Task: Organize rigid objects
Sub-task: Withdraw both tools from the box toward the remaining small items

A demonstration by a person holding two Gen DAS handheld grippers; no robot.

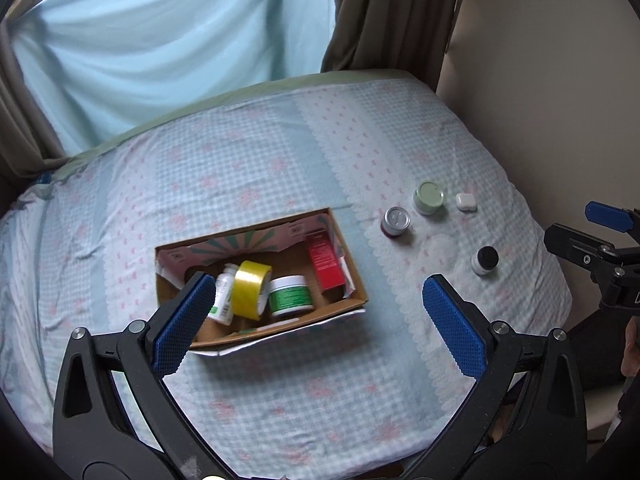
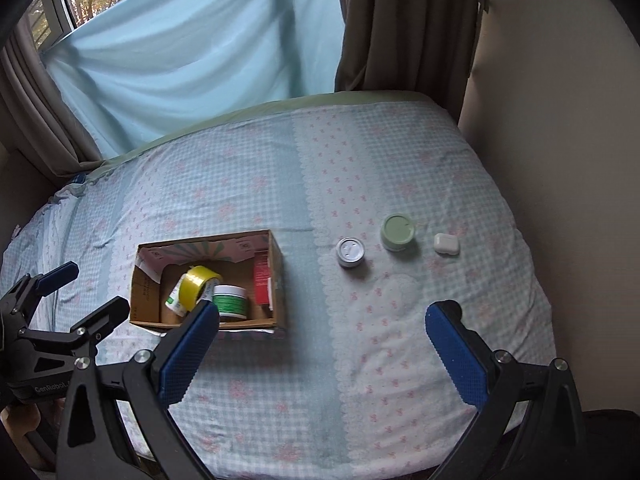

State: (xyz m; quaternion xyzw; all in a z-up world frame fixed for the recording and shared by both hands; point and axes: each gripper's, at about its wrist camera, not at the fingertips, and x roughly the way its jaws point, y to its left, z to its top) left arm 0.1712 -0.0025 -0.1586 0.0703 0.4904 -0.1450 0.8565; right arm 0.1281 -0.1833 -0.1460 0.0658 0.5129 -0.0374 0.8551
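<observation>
A cardboard box [image 1: 344, 240] [image 2: 280, 280] lies on the bed and holds a yellow tape roll [image 1: 251, 288] [image 2: 196, 286], a green-labelled jar [image 1: 290, 295] [image 2: 230, 300], a white bottle [image 1: 224, 296] and a red carton [image 1: 325, 262] [image 2: 262, 278]. To its right stand a silver-lidded jar [image 1: 396, 222] [image 2: 351, 253], a pale green jar [image 1: 429, 197] [image 2: 397, 232], a white earbud case [image 1: 466, 202] [image 2: 447, 244] and a black-capped jar [image 1: 485, 260]. My left gripper [image 1: 316, 316] is open and empty, in front of the box. My right gripper [image 2: 322, 344] is open and empty, above bare sheet.
The bed [image 2: 280, 380] has a checked blue sheet. A blue cloth [image 2: 192, 60] and brown curtains [image 2: 400, 24] hang behind it. A wall [image 2: 560, 160] runs along the right edge. The right gripper shows at the left wrist view's right edge [image 1: 600, 240], the left gripper at the right view's left [image 2: 60, 312].
</observation>
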